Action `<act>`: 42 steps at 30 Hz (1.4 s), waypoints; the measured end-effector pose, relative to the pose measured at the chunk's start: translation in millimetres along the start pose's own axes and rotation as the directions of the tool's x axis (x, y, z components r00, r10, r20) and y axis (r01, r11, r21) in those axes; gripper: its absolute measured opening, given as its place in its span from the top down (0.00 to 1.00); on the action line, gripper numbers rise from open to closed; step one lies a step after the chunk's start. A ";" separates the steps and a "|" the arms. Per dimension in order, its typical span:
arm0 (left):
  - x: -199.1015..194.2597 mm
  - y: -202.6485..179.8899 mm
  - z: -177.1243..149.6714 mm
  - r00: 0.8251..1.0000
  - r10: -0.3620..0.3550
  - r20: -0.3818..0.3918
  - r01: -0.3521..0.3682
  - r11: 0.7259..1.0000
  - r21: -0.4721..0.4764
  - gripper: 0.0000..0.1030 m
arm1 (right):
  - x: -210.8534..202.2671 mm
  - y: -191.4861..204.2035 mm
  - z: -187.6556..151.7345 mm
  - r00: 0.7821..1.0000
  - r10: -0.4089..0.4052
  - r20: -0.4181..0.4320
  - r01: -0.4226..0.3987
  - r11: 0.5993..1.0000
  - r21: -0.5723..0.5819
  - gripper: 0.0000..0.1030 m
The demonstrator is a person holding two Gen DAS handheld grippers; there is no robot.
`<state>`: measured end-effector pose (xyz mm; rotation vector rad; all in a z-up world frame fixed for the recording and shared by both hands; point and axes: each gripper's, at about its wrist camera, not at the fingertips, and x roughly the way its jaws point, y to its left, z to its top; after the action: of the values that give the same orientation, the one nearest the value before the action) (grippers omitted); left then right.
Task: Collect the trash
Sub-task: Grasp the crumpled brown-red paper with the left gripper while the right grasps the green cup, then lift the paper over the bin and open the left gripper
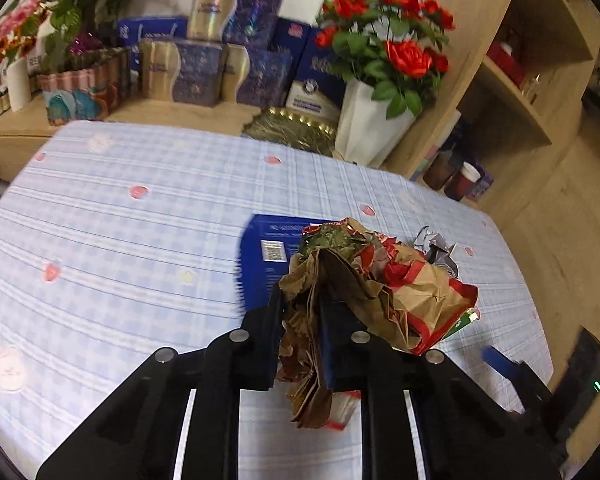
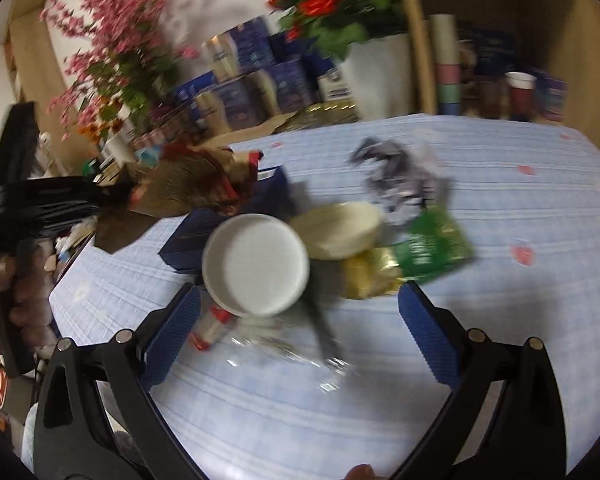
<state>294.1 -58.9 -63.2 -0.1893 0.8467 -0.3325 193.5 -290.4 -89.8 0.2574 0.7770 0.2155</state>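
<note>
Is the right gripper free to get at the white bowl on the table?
Probably yes: the right gripper is open and empty, with the white bowl just ahead between its fingers, nothing covering it.

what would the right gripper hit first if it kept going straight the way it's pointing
Most likely the white round lid, straight ahead between the open fingers of the right gripper. The picture is blurred and depth is unclear, so clear crumpled plastic lying nearer may come first.
</note>
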 end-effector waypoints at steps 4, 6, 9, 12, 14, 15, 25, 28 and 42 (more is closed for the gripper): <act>-20.9 18.3 -2.2 1.000 0.013 0.027 -0.013 1.000 -0.023 0.85 | 27.1 17.0 6.3 0.998 0.026 -0.052 -0.026 1.000 -0.009 0.06; -31.9 27.1 -3.4 0.999 0.016 0.042 -0.015 0.999 -0.034 0.85 | 38.7 22.7 9.6 0.997 0.033 -0.068 -0.033 0.999 -0.002 0.06; -49.1 36.5 -8.2 0.998 0.018 0.062 -0.015 0.999 -0.040 0.85 | 52.2 22.1 13.7 0.996 0.026 -0.089 -0.024 0.999 0.027 0.06; -66.6 41.7 -16.2 0.997 0.021 0.079 -0.020 1.000 -0.019 0.85 | 60.0 14.3 15.9 0.992 0.056 -0.110 -0.046 0.994 0.095 0.06; -74.4 43.0 -20.9 0.996 0.022 0.086 -0.021 1.000 -0.005 0.85 | 59.0 11.7 16.2 0.990 0.086 -0.112 -0.073 0.990 0.120 0.20; -79.1 44.0 -24.2 0.996 0.022 0.089 -0.022 1.000 0.001 0.85 | 59.4 13.4 17.1 0.988 0.093 -0.124 -0.079 0.990 0.113 0.26; -110.4 48.0 -53.1 0.995 0.005 0.102 -0.005 1.000 -0.003 0.85 | 16.2 35.7 19.7 0.997 0.056 -0.044 -0.056 0.998 0.004 0.27; -120.9 45.3 -62.1 0.994 -0.001 0.106 -0.001 1.000 0.014 0.85 | -2.5 41.4 16.3 0.999 0.047 -0.015 -0.047 0.999 -0.024 0.27; -153.0 28.7 -137.7 0.995 -0.102 0.003 0.101 0.983 0.151 0.85 | -84.4 60.7 -14.1 0.996 0.034 0.087 -0.028 0.997 -0.068 0.27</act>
<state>101.6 18.6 -53.9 -0.0933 0.7995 -0.4890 119.0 -254.9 -25.0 0.2144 0.6777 0.2575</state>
